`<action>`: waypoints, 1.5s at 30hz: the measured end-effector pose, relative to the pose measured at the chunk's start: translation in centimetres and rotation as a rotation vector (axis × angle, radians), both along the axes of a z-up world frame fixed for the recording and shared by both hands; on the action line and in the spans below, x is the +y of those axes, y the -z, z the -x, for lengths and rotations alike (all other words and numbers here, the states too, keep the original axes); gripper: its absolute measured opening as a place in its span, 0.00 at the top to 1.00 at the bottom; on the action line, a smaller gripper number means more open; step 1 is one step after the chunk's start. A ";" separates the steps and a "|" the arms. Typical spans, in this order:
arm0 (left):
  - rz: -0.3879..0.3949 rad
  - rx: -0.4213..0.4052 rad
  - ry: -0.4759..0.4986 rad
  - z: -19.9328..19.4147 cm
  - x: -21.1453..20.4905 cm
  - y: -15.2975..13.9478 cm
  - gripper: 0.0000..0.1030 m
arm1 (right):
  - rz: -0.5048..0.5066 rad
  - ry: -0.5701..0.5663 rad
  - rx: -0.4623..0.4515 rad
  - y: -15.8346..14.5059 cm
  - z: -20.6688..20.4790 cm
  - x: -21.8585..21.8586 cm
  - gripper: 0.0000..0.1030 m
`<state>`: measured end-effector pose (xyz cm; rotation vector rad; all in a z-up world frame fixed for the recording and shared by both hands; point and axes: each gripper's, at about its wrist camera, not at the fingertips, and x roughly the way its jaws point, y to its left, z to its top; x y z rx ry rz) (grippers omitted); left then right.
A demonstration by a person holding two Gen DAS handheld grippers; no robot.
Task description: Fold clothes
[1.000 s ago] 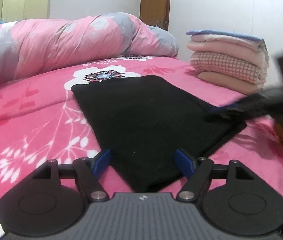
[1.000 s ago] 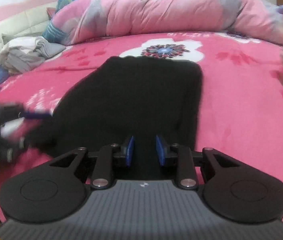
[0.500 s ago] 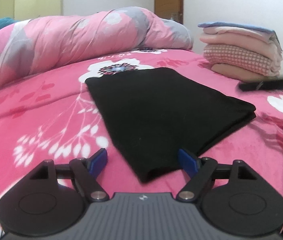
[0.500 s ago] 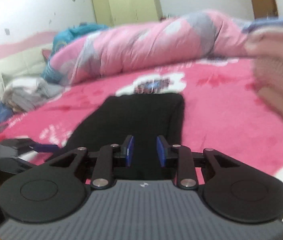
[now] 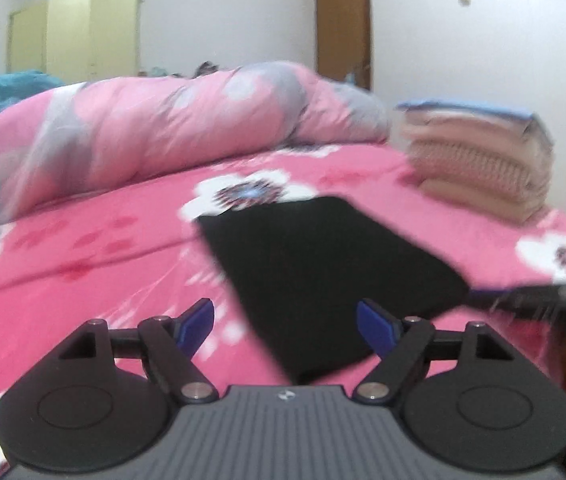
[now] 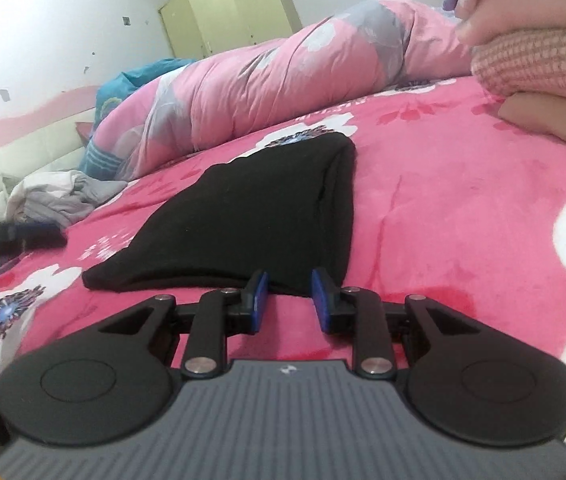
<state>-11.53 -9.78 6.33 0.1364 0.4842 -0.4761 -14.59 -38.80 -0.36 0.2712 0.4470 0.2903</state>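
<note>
Black garment (image 5: 323,272) lies folded flat on the pink bedspread (image 5: 83,280) at frame centre, below the stack of folded clothes (image 5: 475,160) at right. Left gripper (image 5: 285,322) spread wide, right gripper (image 6: 289,294) parted narrowly; both empty. Folding appears complete; stacking may follow.

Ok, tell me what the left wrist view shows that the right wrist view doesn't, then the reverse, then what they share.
Only the left wrist view shows the brown door and the blue top layer of the folded stack.

Only the right wrist view shows the crumpled pale clothes at the bed's far side and the headboard.

Both show the folded black garment flat on the pink floral bedspread, the rolled pink quilt, the yellow wardrobe, and the stack of folded clothes. Both grippers, left and right, are open.
</note>
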 end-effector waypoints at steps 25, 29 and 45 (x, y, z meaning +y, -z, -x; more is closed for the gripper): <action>-0.076 0.074 -0.054 -1.7 -5.0 5.5 0.41 | -0.068 -0.013 -0.046 1.0 0.0 -0.7 0.77; -0.077 0.080 -0.071 -1.6 -5.1 5.4 0.41 | -0.041 -0.007 -0.050 0.9 0.2 -0.4 0.77; -0.145 0.067 -0.067 -1.7 -5.9 1.5 0.31 | 0.022 0.000 -0.074 -5.4 0.6 1.4 0.76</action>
